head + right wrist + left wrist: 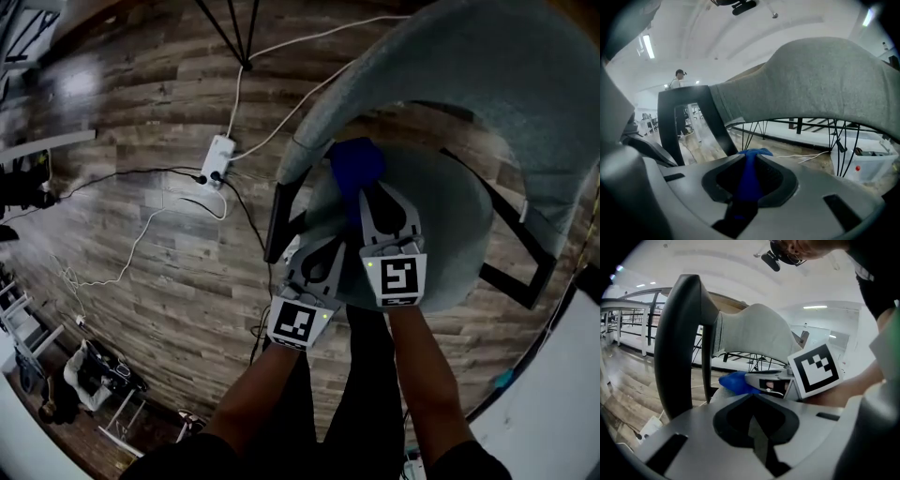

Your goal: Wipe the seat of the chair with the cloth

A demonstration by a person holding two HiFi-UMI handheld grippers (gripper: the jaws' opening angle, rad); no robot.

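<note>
While right tongs [377,194] clamp the cloth [354,165] over the seat [459,225], left tongs [327,247] are closed empty.

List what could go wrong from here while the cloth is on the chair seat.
1. The right gripper pinches only a bunched fold of the blue cloth. The cloth may slip free or wipe only a narrow strip of the seat.
2. The left gripper, shut and empty, sits close beside the right one at the seat's front, so a pull-back stroke could knock them together.
3. The power strip and cables lie on the floor near the chair and could be tripped over.
</note>
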